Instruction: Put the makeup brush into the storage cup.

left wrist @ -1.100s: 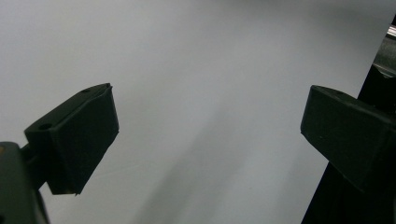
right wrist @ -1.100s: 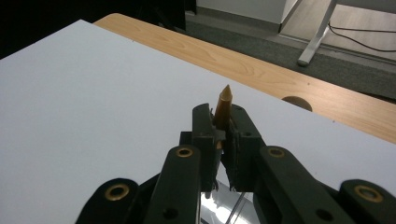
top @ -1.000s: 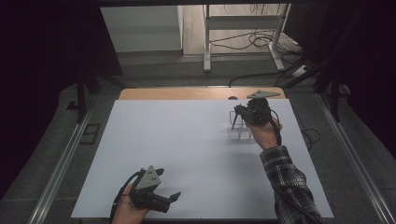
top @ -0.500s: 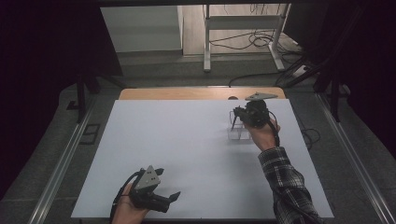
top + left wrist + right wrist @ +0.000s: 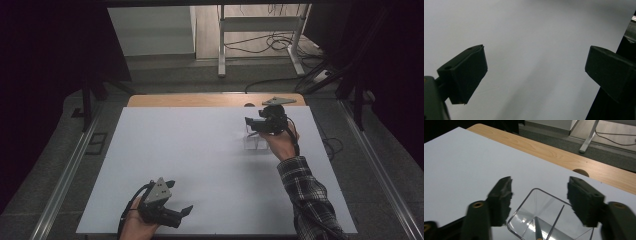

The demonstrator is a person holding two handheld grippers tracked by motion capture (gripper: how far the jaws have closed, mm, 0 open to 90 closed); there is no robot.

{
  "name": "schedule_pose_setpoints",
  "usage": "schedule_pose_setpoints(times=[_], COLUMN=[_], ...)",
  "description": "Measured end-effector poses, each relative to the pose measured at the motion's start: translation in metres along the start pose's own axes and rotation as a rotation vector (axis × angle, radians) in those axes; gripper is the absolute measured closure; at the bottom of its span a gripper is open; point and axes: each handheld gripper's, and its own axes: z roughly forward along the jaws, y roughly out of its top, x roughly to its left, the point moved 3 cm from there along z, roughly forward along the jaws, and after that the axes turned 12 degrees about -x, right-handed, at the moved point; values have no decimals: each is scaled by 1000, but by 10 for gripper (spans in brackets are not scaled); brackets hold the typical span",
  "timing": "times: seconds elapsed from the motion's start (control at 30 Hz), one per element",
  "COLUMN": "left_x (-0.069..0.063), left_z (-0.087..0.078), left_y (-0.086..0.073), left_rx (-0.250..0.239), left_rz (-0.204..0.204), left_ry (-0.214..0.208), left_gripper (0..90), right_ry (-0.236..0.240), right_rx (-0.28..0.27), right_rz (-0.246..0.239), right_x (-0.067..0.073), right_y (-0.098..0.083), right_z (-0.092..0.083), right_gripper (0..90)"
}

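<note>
Clear plastic box (image 5: 549, 220) sits far right on white table (image 5: 200, 160), dark pencil-like stick (image 5: 537, 230) inside under right gripper (image 5: 539, 192), whose jaws have just spread apart empty; left gripper (image 5: 534, 67) also open; risk: jaws knock the light box over.

White sheet-covered tabletop (image 5: 461, 157) under jaws; light wooden table edge (image 5: 554, 152) beyond jaws; grey carpeted floor (image 5: 564, 137) farther off.
</note>
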Motion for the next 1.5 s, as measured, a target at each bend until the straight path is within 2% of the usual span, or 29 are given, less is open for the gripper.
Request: schedule_pose_setpoints(times=[0.03, 0.1, 0.13, 0.33, 0.4, 0.63, 1.1, 1.27, 1.5], left_x=[0, 0, 1, 3, 3, 5, 6, 7, 7], left_z=[0, 0, -1, -3, -3, -6, -11, -15, -17], left_y=[0, 0, 1, 2, 2, 3, 3, 3, 3], left_rx=[0, -3, -11, -28, -29, -43, -37, -49, -63], left_rz=[0, -2, -8, -37, -52, -63, -37, -37, -18], left_ry=[0, 1, 2, -2, -7, -3, 24, 31, 44], left_gripper=[43, 43, 42, 39, 39, 41, 41, 41, 40], right_ry=[0, 8, 14, 17, 23, 27, 44, 53, 64], right_rx=[0, -7, -10, 2, 5, 15, 16, 19, 22], right_rz=[0, 16, 25, 2, 4, 4, -10, -12, -17], right_x=[0, -1, -2, 1, 3, 5, 12, 14, 18], right_y=[0, 1, 2, 2, 2, 4, 9, 10, 11], right_z=[0, 1, 1, 3, 3, 3, -3, -5, -9], right_gripper=[304, 227, 160, 89, 80, 70, 66, 65, 65])
